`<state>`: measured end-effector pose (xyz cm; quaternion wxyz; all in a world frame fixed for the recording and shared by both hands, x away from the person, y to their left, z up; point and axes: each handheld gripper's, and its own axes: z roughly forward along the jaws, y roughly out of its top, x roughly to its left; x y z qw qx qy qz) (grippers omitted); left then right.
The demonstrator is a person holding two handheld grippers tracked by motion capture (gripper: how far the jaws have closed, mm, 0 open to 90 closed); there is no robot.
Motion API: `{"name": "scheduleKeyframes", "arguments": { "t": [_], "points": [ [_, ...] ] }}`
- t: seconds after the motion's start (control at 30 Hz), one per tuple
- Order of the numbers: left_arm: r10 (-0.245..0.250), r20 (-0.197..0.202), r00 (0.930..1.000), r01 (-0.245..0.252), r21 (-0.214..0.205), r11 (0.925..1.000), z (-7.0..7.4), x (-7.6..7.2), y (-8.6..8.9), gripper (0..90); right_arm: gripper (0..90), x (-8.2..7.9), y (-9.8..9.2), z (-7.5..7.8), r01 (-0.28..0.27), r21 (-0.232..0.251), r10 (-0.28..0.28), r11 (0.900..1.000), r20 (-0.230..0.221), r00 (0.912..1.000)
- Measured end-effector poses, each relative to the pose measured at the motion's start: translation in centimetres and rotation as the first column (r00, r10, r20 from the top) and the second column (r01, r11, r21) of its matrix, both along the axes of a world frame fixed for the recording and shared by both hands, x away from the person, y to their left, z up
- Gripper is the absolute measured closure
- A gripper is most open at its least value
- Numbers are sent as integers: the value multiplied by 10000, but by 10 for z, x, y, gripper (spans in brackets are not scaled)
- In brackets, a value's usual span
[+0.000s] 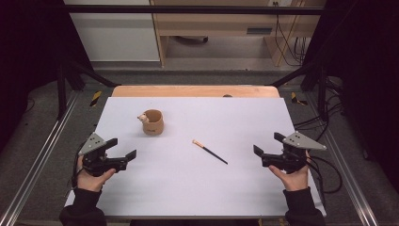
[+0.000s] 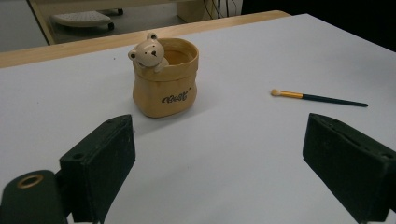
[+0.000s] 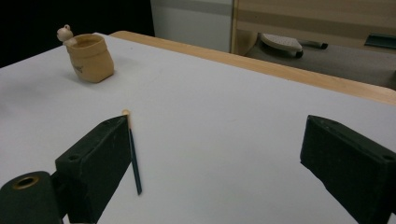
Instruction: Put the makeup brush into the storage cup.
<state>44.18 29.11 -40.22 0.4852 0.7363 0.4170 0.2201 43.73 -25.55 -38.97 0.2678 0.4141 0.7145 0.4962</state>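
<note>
A small brush (image 1: 210, 151) lies flat on the white sheet covering the bench (image 1: 188, 197), near the middle of it, with its pale tip toward 10 o'clock and its dark handle running toward 4 o'clock. It looks thin, light and stiff; lying flush on the surface, it probably leaves little for the jaws to get under, so a pinch across the dark handle near its middle seems the safest hold, well clear of the soft tip.

At about 11 o'clock from the brush, well apart, stands a tan pot (image 1: 153, 122) shaped like a sack, with a little bear figure (image 2: 148, 52) on its rim. It looks like glazed ceramic: rigid, fairly heavy for its size, smooth and breakable. Its open mouth is empty as far as the left gripper view shows. Dark script is printed on its front, too blurred to read with confidence.

The left hand-held gripper (image 1: 121, 148) hovers at 9 o'clock, jaws spread, holding nothing. The right hand-held gripper (image 1: 267, 149) at 3 o'clock is likewise wide apart and empty.
</note>
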Motion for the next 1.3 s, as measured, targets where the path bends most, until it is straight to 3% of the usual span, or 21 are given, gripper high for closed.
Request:
{"name": "scheduleKeyframes", "arguments": {
  "t": [0.6,0.73,0.9,1.3],
  "points": [
    [-58,-145,9999,58,8,10000,-4,1,-4,91,130,5,23,8,-356,-820,320,9960,-447,9985],
    [-35,-163,9999,35,-20,10000,-4,1,-4,92,141,12,35,12,-559,-1148,469,9918,-796,9957],
    [12,-250,9997,-12,10,10000,-6,2,-2,92,143,20,48,13,-760,-1243,647,9893,-922,9936],
    [120,-327,9994,-118,43,9999,-9,3,0,92,169,50,80,24,-1313,-2061,1027,9697,-1436,9843]
  ]
}}
